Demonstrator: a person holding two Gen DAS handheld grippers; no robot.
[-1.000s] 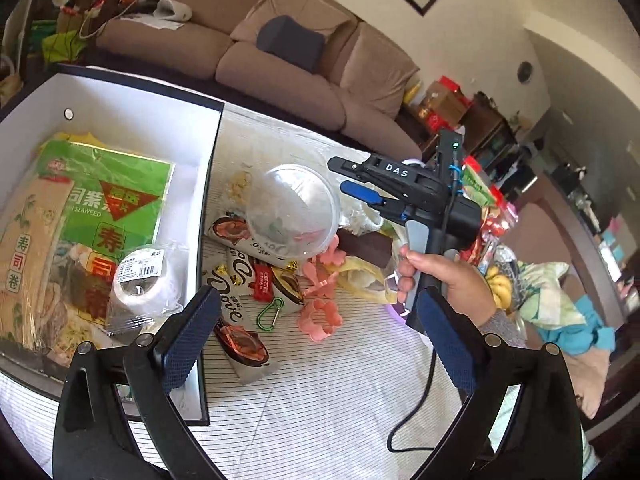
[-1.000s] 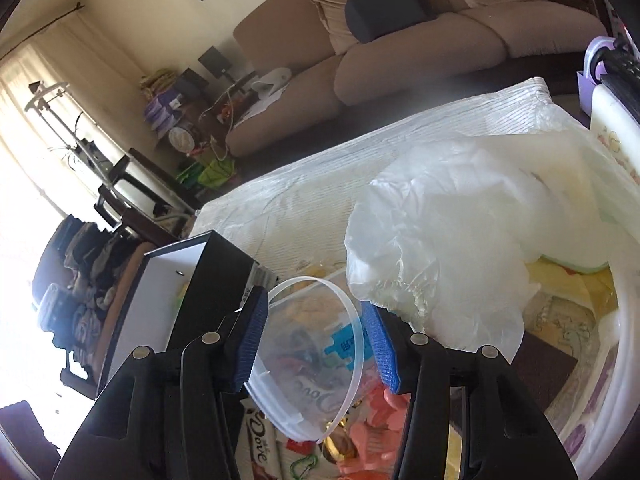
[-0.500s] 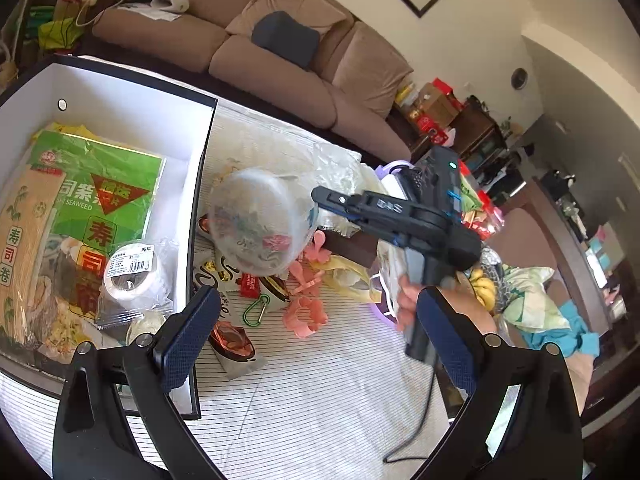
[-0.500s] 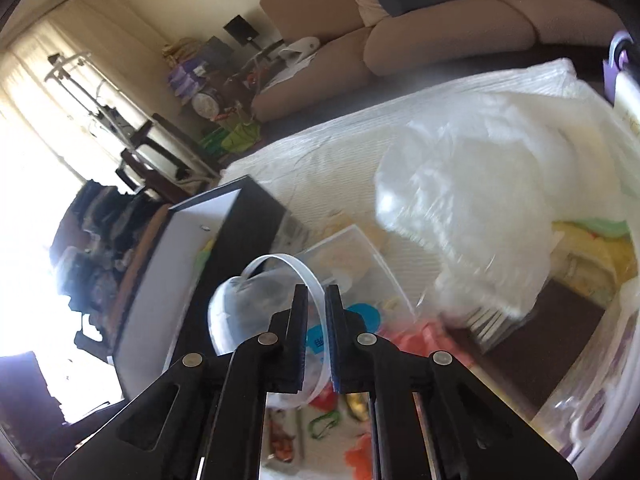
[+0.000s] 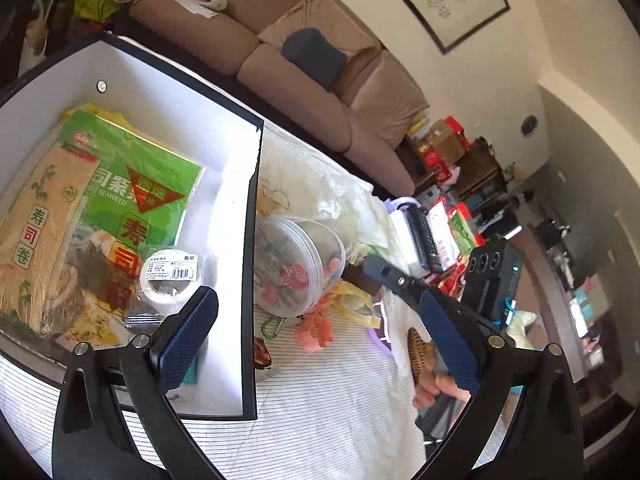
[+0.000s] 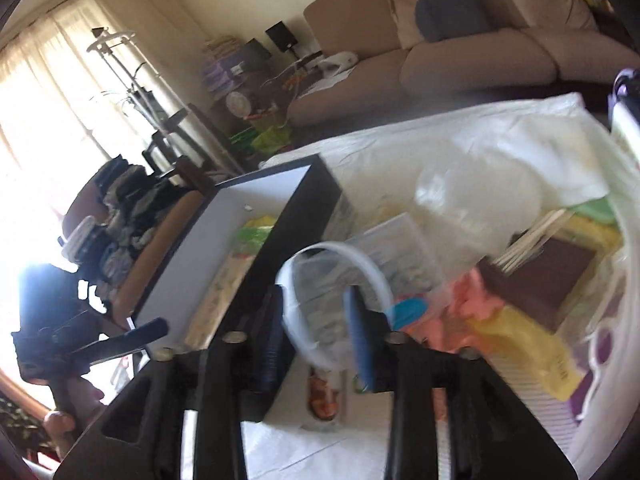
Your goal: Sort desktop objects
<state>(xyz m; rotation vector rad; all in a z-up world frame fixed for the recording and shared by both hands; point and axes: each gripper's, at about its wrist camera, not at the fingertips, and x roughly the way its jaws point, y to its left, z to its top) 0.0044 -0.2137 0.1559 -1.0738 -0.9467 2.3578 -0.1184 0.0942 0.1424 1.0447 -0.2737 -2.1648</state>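
A clear plastic cup [image 5: 298,266] with a printed pattern lies tilted on the table beside the black-edged white box [image 5: 244,208]. In the right wrist view the cup [image 6: 332,312] sits between my right gripper's [image 6: 316,340] parted fingers, its rim toward the camera; the view is blurred and contact is unclear. My left gripper [image 5: 316,344] is open and empty, hovering over the box's right wall. The right gripper [image 5: 400,284] shows in the left wrist view, just right of the cup.
The box holds a green seaweed packet [image 5: 132,200] and a tape roll [image 5: 168,280]. Pink cutters [image 5: 316,328], a green carabiner [image 5: 274,326], snack packets [image 6: 324,396], a white plastic bag [image 5: 344,200] and a white basket [image 6: 616,320] crowd the striped cloth.
The right gripper, shut on the cup's rim half a second ago, has lowered the cup beside the box and its fingers have parted. The left gripper has shifted toward the box.
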